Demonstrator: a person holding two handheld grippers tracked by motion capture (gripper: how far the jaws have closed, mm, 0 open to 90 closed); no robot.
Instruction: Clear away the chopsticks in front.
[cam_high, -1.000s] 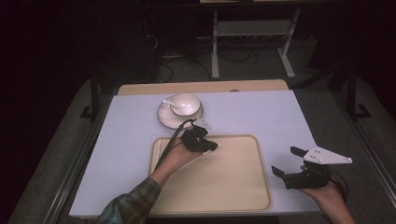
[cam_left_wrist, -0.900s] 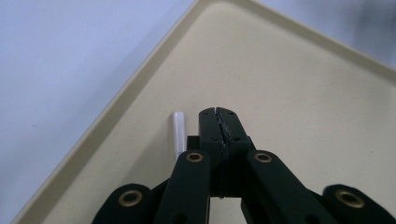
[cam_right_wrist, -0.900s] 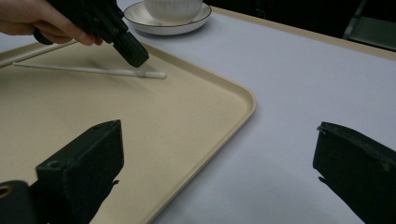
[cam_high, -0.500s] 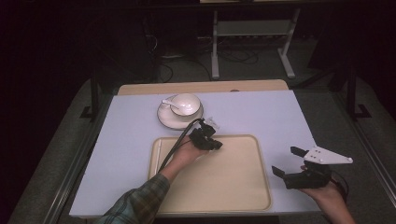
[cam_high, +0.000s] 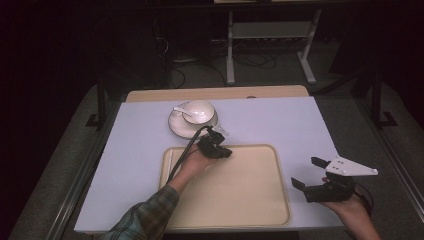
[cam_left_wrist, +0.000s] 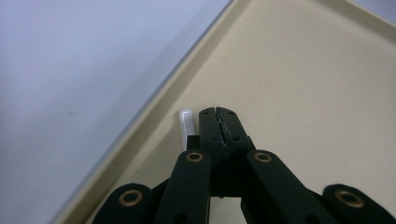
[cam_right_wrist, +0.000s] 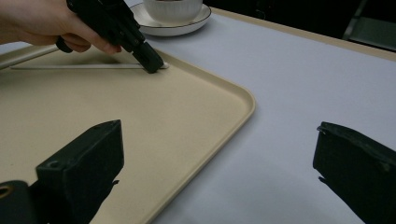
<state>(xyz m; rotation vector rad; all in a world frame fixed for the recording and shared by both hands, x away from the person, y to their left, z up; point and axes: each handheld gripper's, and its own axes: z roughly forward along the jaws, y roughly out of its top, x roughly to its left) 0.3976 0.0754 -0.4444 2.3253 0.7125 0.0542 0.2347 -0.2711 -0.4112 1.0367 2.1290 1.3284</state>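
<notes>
My left gripper (cam_high: 223, 151) has slid from the tray's near-left area toward its far edge since the earlier frames, dropping a little as it went, and its tips now sit low over the beige tray (cam_high: 260, 210) just inside the far rim. In the left gripper view the jaws are pressed fully together, and a slim white stick (cam_left_wrist: 186, 122), probably a chopstick, lies right alongside the tips rather than visibly between them. From the right gripper view the same white stick (cam_right_wrist: 79, 66) runs flat along the tray floor parallel to the far rim, with the left gripper's tip at one end of it. So I judge the stick has been laid down in the tray, though I cannot tell whether the tips still pinch its end. My right gripper (cam_high: 311, 174) hovers beside the tray's right edge, jaws spread wide and holding nothing. The bowl (cam_high: 199, 111) on its saucer (cam_high: 176, 126) waits just beyond the tray.
</notes>
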